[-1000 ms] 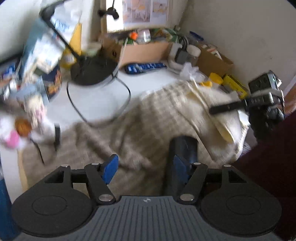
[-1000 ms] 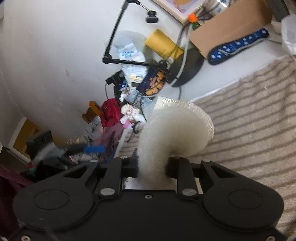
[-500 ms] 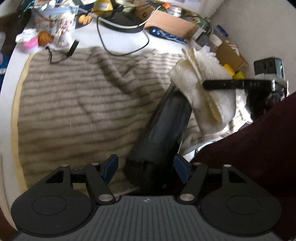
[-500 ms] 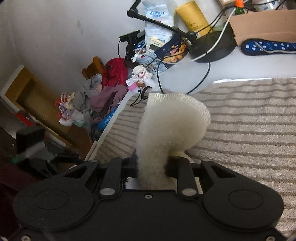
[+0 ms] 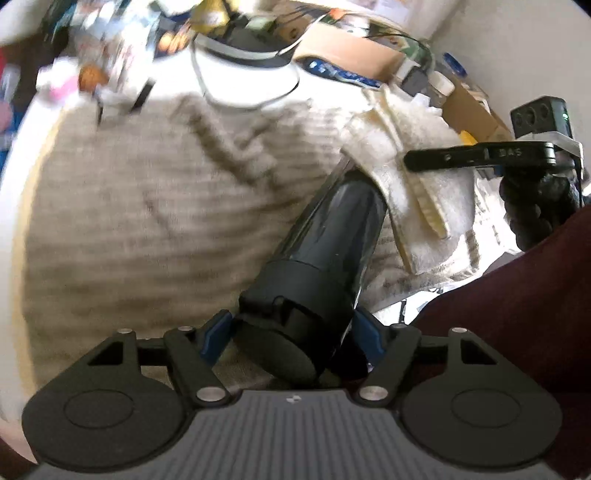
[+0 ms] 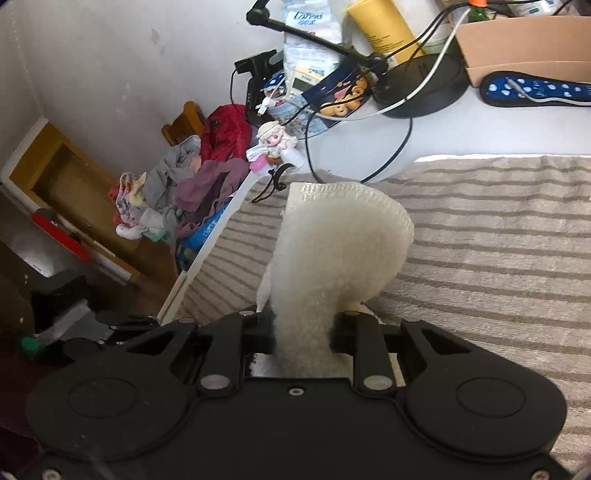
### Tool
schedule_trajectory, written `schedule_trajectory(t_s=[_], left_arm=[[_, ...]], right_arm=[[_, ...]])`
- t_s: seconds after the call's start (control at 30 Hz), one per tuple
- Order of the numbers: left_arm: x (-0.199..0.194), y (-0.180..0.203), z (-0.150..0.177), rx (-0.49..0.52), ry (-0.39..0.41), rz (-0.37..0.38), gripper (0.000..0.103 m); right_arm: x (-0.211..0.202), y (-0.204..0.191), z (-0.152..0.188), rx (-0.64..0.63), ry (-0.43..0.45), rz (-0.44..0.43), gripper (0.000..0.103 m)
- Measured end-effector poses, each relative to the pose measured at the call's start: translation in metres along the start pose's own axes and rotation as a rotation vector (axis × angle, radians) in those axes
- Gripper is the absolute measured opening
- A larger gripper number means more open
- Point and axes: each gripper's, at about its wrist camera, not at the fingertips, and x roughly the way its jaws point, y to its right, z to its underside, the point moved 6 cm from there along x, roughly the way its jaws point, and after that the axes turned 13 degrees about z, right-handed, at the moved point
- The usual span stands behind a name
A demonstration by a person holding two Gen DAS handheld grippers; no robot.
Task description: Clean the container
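A tall dark cylindrical container [image 5: 325,254] with a black capped end lies tilted between the blue pads of my left gripper [image 5: 291,334], which is shut on its capped end. Its far end points up and right to a cream fluffy cloth [image 5: 410,177]. My right gripper [image 6: 303,328] is shut on that same cream cloth [image 6: 340,251], which folds up over its fingers. The right gripper also shows in the left wrist view [image 5: 480,157] at the far right, above the cloth.
A beige striped towel [image 6: 498,258] covers the table. Behind it stand a black lamp base [image 6: 421,88] with cables, a cardboard box [image 6: 524,44], a yellow tube [image 6: 384,26], a small doll [image 6: 275,142] and packets. Clothes [image 6: 192,184] pile up beyond the table's left edge.
The left gripper has closed in on the dark container, whose capped end now sits between its pads. The right gripper has tilted down a little, the cloth still in it.
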Motion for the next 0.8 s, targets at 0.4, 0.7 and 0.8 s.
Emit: schedule_trajectory(t_s=[0.4, 0.7, 0.8], left_arm=[[-0.011, 0.092, -0.150, 0.461, 0.095, 0.013, 0.063], [0.046, 0.136, -0.172, 0.558, 0.064, 0.030, 0.063], [0.052, 0.137, -0.169, 0.548, 0.060, 0.012, 0.063]], right_arm=[[-0.033, 0.048, -0.003, 0.226, 0.128, 0.042, 0.022], [-0.067, 0.061, -0.013, 0.237, 0.237, 0.075, 0.024], [-0.073, 0.064, -0.014, 0.240, 0.255, 0.067, 0.024]])
